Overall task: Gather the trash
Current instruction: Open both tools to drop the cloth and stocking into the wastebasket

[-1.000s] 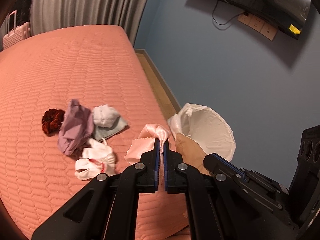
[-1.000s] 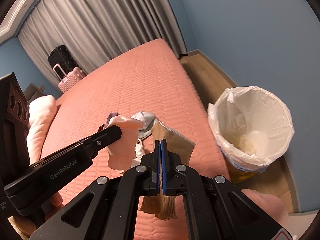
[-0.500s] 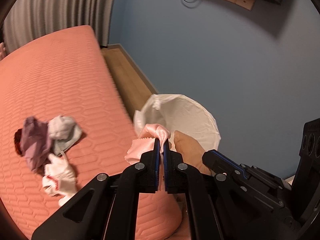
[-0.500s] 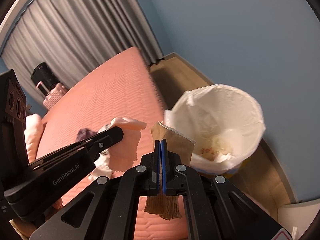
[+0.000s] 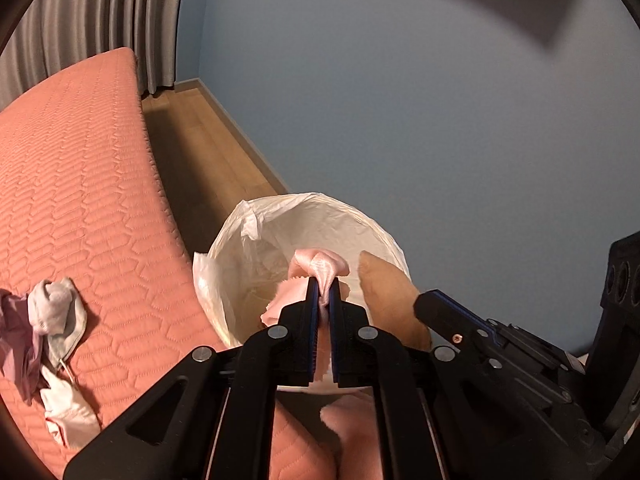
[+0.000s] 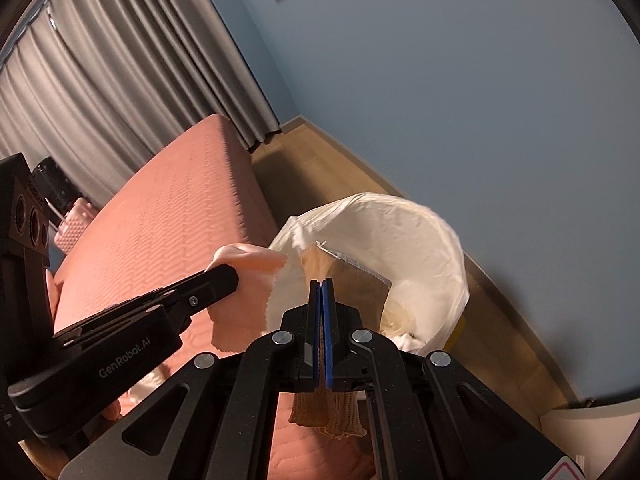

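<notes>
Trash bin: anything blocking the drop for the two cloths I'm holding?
Nothing visible. The pink cloth and tan sock hang at the open, bag-lined trash bin, whose mouth is uncovered.

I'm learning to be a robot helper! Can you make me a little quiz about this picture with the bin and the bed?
1. True or false: the left tool is shut on a pink cloth.
2. What does the right tool hold? A) a red scrunchie B) a tan stocking C) a bottle
3. Fill in: the white-lined bin stands on the floor beside the ____.

Key
1. True: its fingers pinch the cloth in front of the bin's opening.
2. B: the tan stocking is clamped, its end hanging below the fingers.
3. Bed: the pink bed, where a few small clothes lie.
</notes>
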Demonstrator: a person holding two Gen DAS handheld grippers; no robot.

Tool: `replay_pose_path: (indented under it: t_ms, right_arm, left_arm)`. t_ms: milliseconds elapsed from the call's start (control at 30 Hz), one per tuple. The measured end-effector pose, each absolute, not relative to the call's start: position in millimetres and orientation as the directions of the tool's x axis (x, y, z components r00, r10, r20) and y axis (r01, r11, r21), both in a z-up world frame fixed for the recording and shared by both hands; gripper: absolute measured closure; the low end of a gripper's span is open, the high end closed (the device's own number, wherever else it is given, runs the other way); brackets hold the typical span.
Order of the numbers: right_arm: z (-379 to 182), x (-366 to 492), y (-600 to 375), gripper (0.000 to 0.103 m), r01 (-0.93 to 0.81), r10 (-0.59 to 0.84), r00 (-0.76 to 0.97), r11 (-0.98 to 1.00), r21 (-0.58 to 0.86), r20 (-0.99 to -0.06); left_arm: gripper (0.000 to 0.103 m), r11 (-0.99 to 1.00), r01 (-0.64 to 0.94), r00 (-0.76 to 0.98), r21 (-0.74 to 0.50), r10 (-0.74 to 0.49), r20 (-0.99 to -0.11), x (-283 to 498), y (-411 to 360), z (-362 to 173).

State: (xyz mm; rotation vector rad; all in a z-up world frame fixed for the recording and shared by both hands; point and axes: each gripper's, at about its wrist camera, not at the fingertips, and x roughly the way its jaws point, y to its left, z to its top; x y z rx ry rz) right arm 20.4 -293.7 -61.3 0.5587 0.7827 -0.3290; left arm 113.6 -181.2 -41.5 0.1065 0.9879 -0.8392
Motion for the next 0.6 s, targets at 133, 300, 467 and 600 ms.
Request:
replay_pose_path:
  t_ms: [133,300,467,600]
  right_arm:
    - [-64.1,27.6,-301.3,0.102,0.484,-0.082,0.665,0.804,0.344,-0.743]
    - [-65.7,36.1,-299.7,0.102,0.481,-0.08,0.662,0.808,0.34,-0.745]
    - [-65.3,43.2,-297.6,0.101,0.473,-0.077,0.656,0.817,0.33,-0.75]
    - [-63.6,44.4,-293.7,0.094,0.475,-0.082,0.66,0.816,0.331,-0.747]
  left_arm:
    - [0.07,0.712,0.649,0.29,-0.27,-0.559,-0.777,119.3,-181.1,-42.6]
    - [0.054,0.731,0.627,0.315,-0.268,-0.553,-0.771,124.7,-175.4,-40.4]
    - [0.054,0.75,0.614,0.343,-0.248,-0.536,-0.771,128.8,-173.3,-39.6]
    - [0.05,0.767,0.598,0.361,-0.233,-0.517,-0.776,130.9,-167.1,-42.9]
